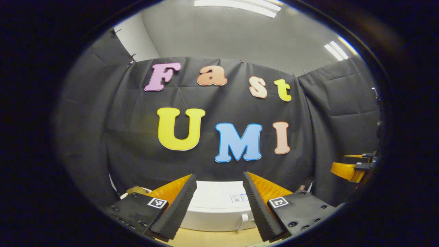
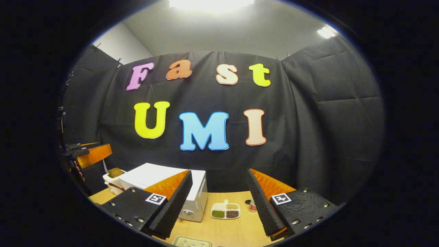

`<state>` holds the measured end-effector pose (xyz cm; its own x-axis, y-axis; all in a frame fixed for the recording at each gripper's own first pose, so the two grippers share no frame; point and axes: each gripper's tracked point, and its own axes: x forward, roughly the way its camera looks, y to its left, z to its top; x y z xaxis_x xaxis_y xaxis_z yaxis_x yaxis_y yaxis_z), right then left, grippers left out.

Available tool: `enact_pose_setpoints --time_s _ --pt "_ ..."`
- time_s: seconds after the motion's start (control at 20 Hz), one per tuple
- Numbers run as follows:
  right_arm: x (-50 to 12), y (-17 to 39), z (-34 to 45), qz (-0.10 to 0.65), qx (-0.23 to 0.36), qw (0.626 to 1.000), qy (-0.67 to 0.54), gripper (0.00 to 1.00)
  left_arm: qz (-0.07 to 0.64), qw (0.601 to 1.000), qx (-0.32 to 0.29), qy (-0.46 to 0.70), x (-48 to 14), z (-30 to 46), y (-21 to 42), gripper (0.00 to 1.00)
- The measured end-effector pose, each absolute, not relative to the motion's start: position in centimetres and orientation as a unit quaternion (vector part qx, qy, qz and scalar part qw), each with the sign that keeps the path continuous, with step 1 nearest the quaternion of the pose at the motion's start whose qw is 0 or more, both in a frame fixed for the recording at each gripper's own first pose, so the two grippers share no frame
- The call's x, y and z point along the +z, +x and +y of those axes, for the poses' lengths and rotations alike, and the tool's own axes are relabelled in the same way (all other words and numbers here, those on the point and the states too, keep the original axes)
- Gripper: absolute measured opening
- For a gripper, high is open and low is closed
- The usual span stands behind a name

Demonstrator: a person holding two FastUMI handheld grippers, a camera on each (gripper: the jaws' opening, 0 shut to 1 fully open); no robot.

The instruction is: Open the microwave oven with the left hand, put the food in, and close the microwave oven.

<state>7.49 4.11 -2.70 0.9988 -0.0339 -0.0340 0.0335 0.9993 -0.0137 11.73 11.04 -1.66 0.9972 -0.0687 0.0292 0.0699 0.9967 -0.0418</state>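
The white microwave [image 2: 156, 175] stands on the wooden table [image 2: 233, 230] at the left, its front panel and knob [image 2: 187, 211] turned toward me. Its door looks closed. In the left gripper view the microwave [image 1: 219, 202] lies just below and ahead, between my left gripper's [image 1: 219, 176] open fingers. A white divided dish [image 2: 225, 210] of green, tan and dark food sits to the right of the microwave. My right gripper [image 2: 219, 172] hangs open and empty above the table. Each gripper shows at the edge of the other's view: the left gripper [image 2: 91, 154] and the right gripper [image 1: 349, 169].
A white container with a brown lump [image 2: 115, 175] stands left of the microwave. A small bottle [image 2: 252, 205] is right of the divided dish. A pale tray [image 2: 192, 242] lies at the near table edge. Black cloth walls close the booth behind and at both sides.
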Motion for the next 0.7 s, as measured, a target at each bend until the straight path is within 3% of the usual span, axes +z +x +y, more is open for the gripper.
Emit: enact_pose_setpoints --time_s 0.1,0.15,0.55,0.6,0.7 --pt "-1.6 7.5 4.9 0.02 -0.012 1.0 0.004 0.96 -0.019 0.999 -0.039 -0.024 -0.1 11.4 10.8 0.98" --pt "-1.2 7.5 5.2 0.021 -0.012 1.0 0.008 0.96 -0.022 0.999 -0.04 -0.024 0.5 11.6 10.5 0.93" --pt "0.2 6.6 6.1 0.019 -0.03 0.999 0.008 0.96 -0.016 0.998 -0.055 -0.026 -0.1 12.2 10.0 0.94" --pt "0.4 6.4 6.2 0.016 -0.031 0.999 0.007 0.96 -0.019 0.998 -0.056 -0.023 0.0 12.3 10.0 0.89" --pt "0.9 6.1 6.3 0.011 -0.034 0.999 0.006 0.96 -0.021 0.998 -0.056 -0.017 0.0 12.6 10.2 0.88"
